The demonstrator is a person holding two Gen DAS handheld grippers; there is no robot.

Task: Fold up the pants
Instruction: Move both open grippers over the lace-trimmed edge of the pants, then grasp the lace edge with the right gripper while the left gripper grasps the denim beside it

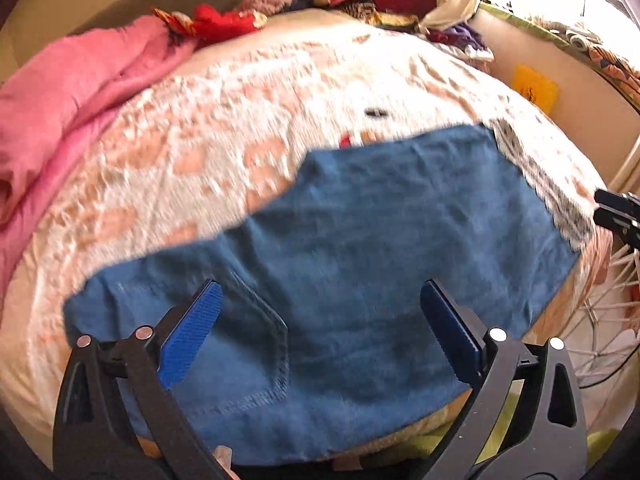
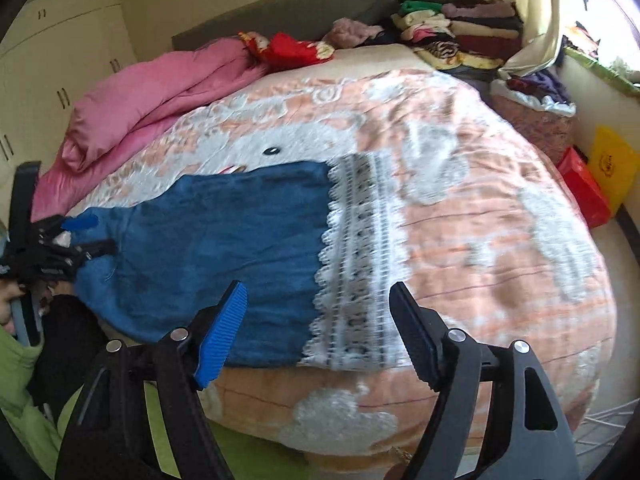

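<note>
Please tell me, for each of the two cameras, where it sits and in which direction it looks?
Left wrist: on the left hand-held gripper, above the pocket end of the blue pants, facing the bed's far side; its open fingers show.
Right wrist: on the right hand-held gripper, near the lace hem, facing the headboard; its open fingers and the green sleeve show.
Shared: pants, pink quilt, folded clothes pile.

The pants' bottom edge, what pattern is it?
White lace trim with grey patterned bands and a scalloped edge; clearest in the right wrist view.
</note>
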